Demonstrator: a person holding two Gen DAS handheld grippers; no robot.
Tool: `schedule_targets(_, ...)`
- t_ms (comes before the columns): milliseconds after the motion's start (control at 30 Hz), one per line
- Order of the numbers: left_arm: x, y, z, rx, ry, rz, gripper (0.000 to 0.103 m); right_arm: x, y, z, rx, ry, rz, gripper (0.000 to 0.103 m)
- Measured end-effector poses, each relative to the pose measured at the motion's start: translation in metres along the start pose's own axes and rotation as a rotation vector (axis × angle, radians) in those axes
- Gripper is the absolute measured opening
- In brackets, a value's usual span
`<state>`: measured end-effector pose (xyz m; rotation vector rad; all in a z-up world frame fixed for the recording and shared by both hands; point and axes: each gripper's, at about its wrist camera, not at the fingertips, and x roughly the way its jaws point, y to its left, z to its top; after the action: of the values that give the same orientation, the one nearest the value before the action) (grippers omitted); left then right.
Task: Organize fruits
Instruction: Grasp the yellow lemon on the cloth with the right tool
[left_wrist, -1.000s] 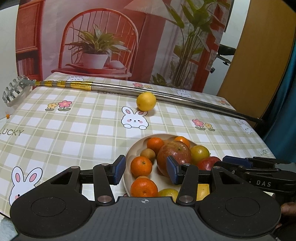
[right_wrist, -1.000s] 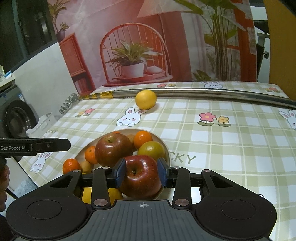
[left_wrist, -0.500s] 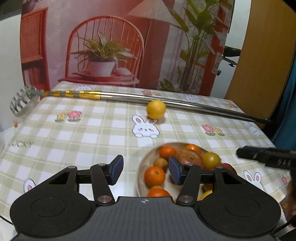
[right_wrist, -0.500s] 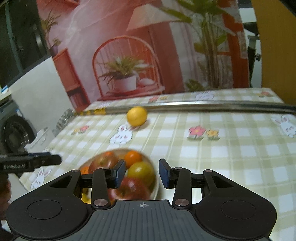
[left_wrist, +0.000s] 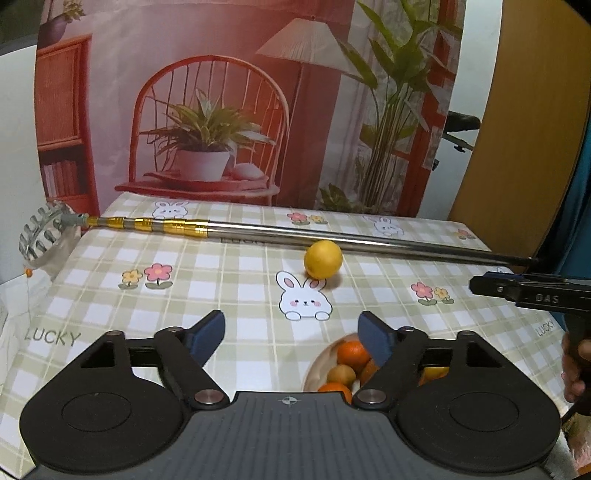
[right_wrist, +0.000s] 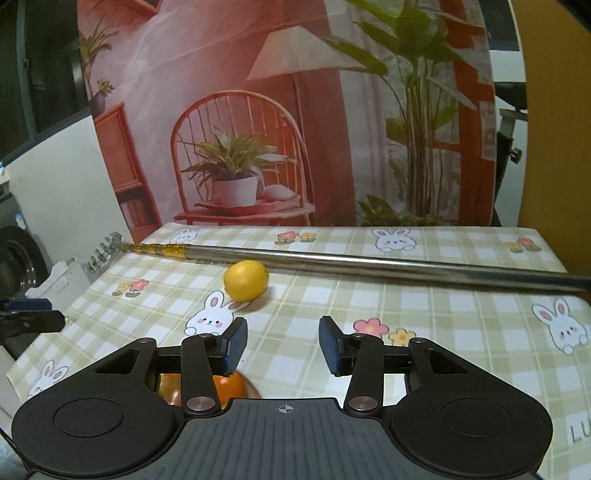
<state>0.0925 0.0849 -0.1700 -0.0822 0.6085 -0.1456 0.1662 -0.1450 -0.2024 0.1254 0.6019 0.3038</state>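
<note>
A yellow lemon (left_wrist: 323, 259) lies alone on the checked tablecloth against a metal pole; it also shows as the lemon (right_wrist: 245, 274) in the right wrist view. The plate (left_wrist: 322, 355) with oranges (left_wrist: 352, 352) peeks out low behind my left gripper (left_wrist: 293, 334), which is open and empty above the cloth. My right gripper (right_wrist: 283, 345) is open too, nothing between its fingers; an orange (right_wrist: 231, 386) shows under its left finger. The right gripper's side appears at the right edge (left_wrist: 532, 291) of the left wrist view, held by a hand.
A long telescopic metal pole (left_wrist: 332, 238) with a comb-like head (left_wrist: 42, 230) lies across the far side of the table. A printed backdrop (left_wrist: 240, 110) stands behind the table. The table edge (right_wrist: 569, 273) drops off at the right. A white appliance (right_wrist: 62, 277) sits left.
My right gripper has let go of the red apple and lifted away from the plate. Both grippers rose and pulled back, so the plate dropped low in both views. The left jaws opened wider.
</note>
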Motion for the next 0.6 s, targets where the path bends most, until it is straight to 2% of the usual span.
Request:
schedule_targets(100,0.005,0.003,0.002,0.003,0.001,0.007,0.089,0.013,0.004,0.005,-0.021,0.010,0.006,0.046)
schedule_targets(433,0.022,0.014,0.012,-0.023,0.008,0.070,0.092,0.061,0.020,0.029,-0.100,0.020,0.041,0.055)
schedule_targets(600,0.030,0.026,0.017,-0.047,0.015,0.105,0.092,0.095,0.027,0.043,-0.119,0.035,0.071,0.073)
